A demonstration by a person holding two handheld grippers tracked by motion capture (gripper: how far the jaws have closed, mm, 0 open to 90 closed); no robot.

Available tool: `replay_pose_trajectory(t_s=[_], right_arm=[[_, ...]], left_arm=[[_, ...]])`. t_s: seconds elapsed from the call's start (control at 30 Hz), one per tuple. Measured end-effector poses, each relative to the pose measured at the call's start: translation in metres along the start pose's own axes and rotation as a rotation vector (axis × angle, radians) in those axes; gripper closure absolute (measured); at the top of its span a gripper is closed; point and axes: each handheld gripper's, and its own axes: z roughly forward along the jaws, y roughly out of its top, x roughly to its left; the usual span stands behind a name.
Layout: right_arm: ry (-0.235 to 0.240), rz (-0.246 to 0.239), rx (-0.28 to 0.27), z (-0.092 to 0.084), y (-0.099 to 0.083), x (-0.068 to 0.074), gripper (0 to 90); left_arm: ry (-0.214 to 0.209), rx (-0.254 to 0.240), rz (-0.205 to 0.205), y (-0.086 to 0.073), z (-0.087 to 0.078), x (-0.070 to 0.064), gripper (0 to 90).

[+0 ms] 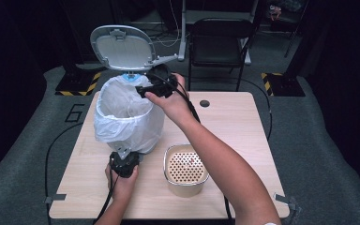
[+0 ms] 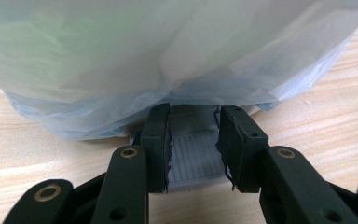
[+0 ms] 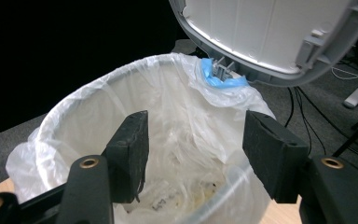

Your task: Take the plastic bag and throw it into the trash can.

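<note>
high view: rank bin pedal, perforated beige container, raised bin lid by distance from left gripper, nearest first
1. bin pedal: clamped in the left gripper, at the lined bin's base.
2. perforated beige container: on the table, to the gripper's right.
3. raised bin lid: far side, above the bin.

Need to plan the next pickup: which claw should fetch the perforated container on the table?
Right. The right claw is open and empty above the lined trash bin; the left claw is clamped on the bin's pedal, apparently holding the lid up. The perforated container sits below the right forearm.
</note>
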Motion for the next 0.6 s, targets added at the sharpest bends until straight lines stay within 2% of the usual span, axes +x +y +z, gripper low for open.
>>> replay_pose_trajectory(t_s=[0.17,0.3,0.37,0.6], right_arm=[[0.002,-0.017,-0.015,-0.016,-0.008,0.000,41.1],[0.005,-0.009,-0.015,-0.030,-0.016,-0.002,41.1],[0.013,-0.006,-0.024,-0.037,-0.020,-0.004,40.9],[-0.018,0.009,-0.035,-0.056,-0.035,-0.017,37.2]], left_arm=[[0.000,-0.005,0.001,0.000,0.000,0.000,63.9],[-0.009,0.006,-0.004,0.000,0.000,0.000,63.9],[0.001,-0.009,-0.002,0.000,0.001,0.000,63.9],[0.002,-0.014,-0.001,-0.001,0.001,0.000,63.9]])
